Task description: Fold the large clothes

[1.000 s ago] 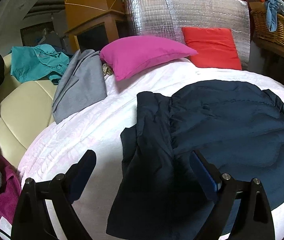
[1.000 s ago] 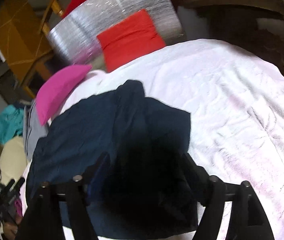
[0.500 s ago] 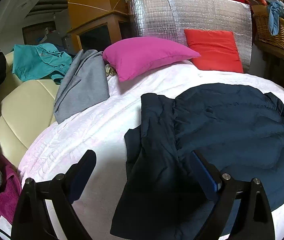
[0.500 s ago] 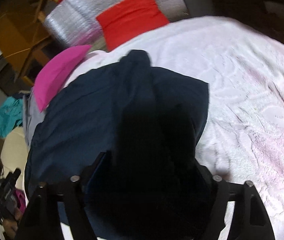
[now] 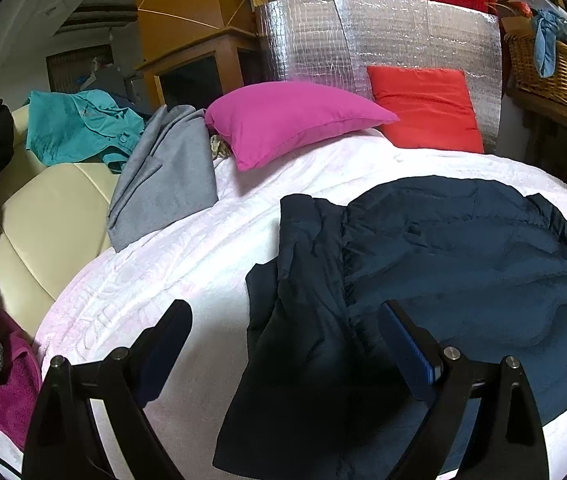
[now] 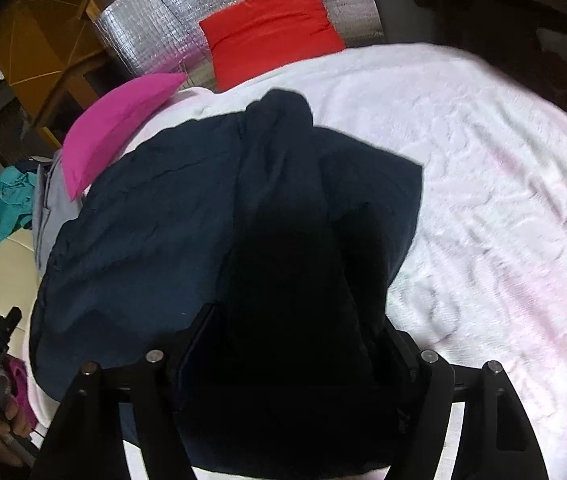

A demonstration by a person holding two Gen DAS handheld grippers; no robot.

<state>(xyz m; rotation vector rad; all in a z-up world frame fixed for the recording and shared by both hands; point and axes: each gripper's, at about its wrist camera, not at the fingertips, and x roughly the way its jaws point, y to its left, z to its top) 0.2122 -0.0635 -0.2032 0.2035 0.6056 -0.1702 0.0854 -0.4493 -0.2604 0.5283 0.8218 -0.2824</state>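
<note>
One dark navy garment (image 5: 463, 264) lies spread on the white quilted bed cover (image 5: 171, 280), toward the bed's right side and near edge, with a narrower flap doubled over along its left side. Two pillows rest at the head edge of the bed: a pink pillow (image 5: 291, 120) and a red pillow (image 5: 427, 112), the red one leaning on a silver foil panel (image 5: 379, 40). One grey garment (image 5: 167, 176) drapes over the bed's left edge, and one teal garment (image 5: 75, 128) lies on the cream sofa (image 5: 43, 216) beside it. A wicker basket (image 5: 551, 68) sits on a wooden shelf at the far right, and orange wooden furniture (image 5: 187, 20) stands behind the bed. The left gripper (image 5: 283, 340) hovers with its jaws spread apart and empty, above the near edge of the navy garment's flap. The right gripper (image 6: 295, 344) has dark cloth of the navy garment lying between its spread fingers; whether the pads press on it cannot be told. Compared with a second earlier, the right view has closed in on the garment, which now fills more of it, while the left view is nearly unchanged.
</note>
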